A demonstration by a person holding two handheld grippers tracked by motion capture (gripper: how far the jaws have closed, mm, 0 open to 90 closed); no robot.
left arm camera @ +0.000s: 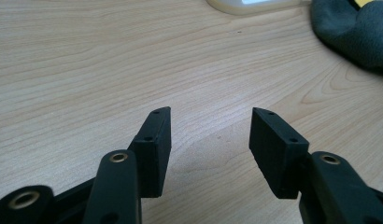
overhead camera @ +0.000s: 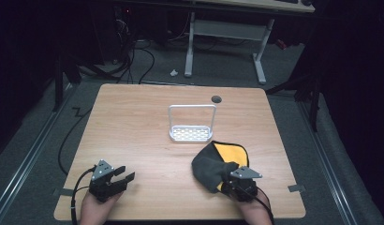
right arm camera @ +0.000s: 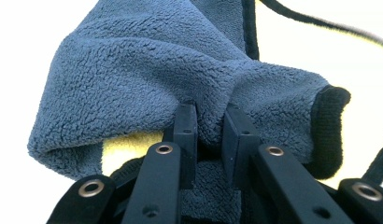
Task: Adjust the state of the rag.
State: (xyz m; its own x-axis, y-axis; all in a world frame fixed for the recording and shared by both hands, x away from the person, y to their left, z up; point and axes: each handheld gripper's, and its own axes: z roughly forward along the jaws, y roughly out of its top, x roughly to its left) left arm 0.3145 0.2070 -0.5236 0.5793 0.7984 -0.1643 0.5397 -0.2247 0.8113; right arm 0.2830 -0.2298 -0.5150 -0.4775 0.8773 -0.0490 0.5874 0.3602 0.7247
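A cloth (overhead camera: pixel 213 164), grey on one side and yellow on the other with a black hem, lies bunched at the table's front right. My right gripper (overhead camera: pixel 233 177) is shut on a fold of the grey cloth (right arm camera: pixel 147 79); the right gripper (right arm camera: pixel 210 126) has its jaws pinching the fleece between them. At the front left, my left gripper (overhead camera: pixel 124 174) rests low over bare wood. In its own view the left gripper (left arm camera: pixel 210 135) stands open with nothing between its jaws, and the cloth (left arm camera: pixel 353 32) shows at the top right.
A white wire rack (overhead camera: pixel 191 124) with a perforated base and a tall handle stands at the table's middle, just behind the cloth. A round cable hole (overhead camera: pixel 216 99) sits near the far edge. Cables and another desk's legs (overhead camera: pixel 260 61) lie on the floor beyond.
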